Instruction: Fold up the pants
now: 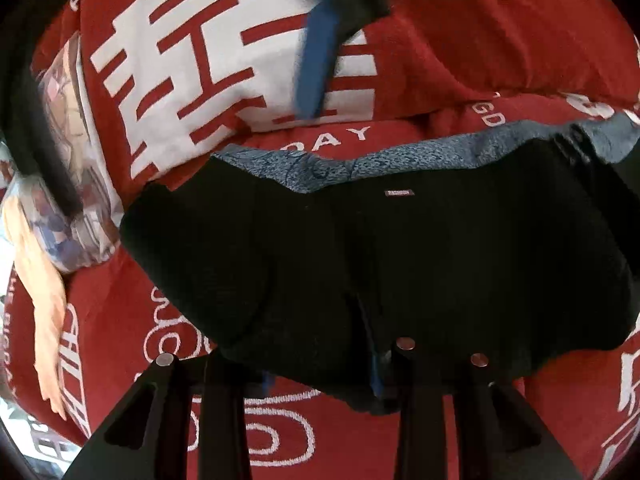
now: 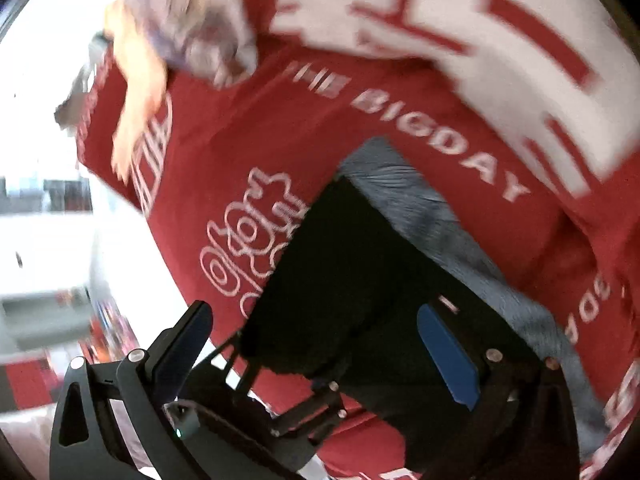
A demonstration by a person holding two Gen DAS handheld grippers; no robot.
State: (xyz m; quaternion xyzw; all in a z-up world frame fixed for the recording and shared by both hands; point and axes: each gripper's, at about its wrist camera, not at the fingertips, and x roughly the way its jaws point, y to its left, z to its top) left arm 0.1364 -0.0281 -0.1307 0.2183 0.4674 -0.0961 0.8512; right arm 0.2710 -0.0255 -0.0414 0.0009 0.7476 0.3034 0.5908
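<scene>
Black pants (image 1: 380,260) with a grey inner waistband (image 1: 360,164) lie bunched on a red blanket (image 1: 280,440). My left gripper (image 1: 322,380) is shut on the pants' near edge, and fabric drapes over its blue pads. One blue pad (image 1: 316,64) of my right gripper hangs blurred above the far bedding. In the right wrist view my right gripper (image 2: 320,344) stands open above the pants (image 2: 360,260), its fingers wide apart and nothing pinched. The left gripper's black frame (image 2: 316,404) shows at the pants' lower edge.
The red blanket carries white lettering (image 2: 440,148). A white cover with red characters (image 1: 224,60) lies behind the pants. A patterned bundle (image 1: 68,208) sits at the left. The bed's edge and bright floor (image 2: 40,200) show at the left of the right wrist view.
</scene>
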